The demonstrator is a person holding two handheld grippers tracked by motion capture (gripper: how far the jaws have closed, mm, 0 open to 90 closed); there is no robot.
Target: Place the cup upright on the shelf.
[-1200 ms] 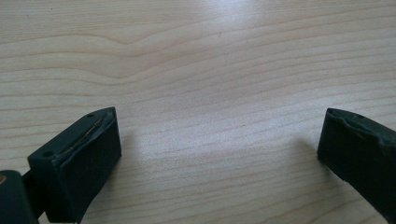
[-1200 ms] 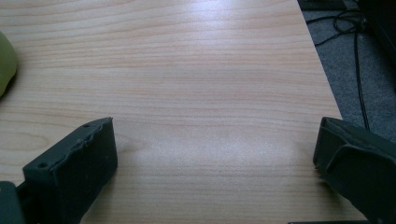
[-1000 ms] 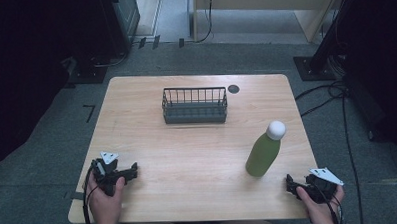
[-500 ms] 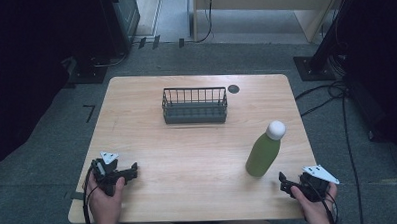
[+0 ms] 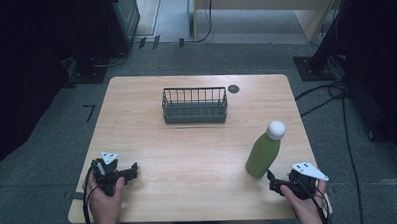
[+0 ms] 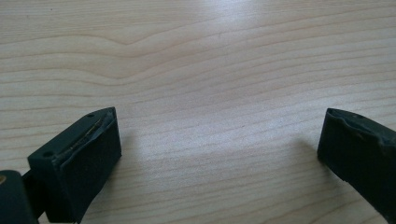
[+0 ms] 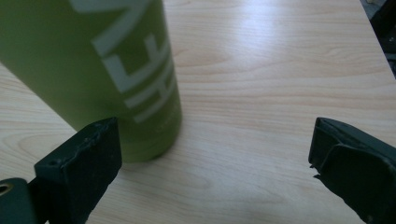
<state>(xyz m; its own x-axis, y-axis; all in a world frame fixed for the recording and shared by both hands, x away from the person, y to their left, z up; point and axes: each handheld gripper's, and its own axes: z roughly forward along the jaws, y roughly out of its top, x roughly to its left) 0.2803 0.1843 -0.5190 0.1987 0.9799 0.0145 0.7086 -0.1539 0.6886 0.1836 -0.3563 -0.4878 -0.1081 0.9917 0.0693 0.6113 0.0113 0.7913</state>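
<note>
1. High view: light wooden table (image 5: 188, 157) on grey carpet floor (image 5: 38, 162), dark room, cables (image 5: 336, 94) at right, pale cabinet (image 5: 263, 9) behind. Wire basket (image 5: 194, 105) sits mid-back of the table, small dark disc (image 5: 233, 89) just right of it. Green bottle (image 5: 263, 154) with white cap stands upright front-right. My right gripper (image 5: 273, 182) sits just below the bottle base, near it and apart as far as I can tell; my left gripper (image 5: 131, 170) is front-left, well apart from everything.
2. Left gripper view: bare wood grain, left jaws spread wide, nothing between them.
3. Right gripper view: bottle (image 7: 93, 70) with white lettering stands ahead, off toward the left jaw; jaws spread, not gripping it.
4. Versus the earlier frames: right gripper has moved in from the table's front-right edge toward the bottle; its jaws just closed slightly, nothing between them. Left gripper, bottle and basket unchanged.
</note>
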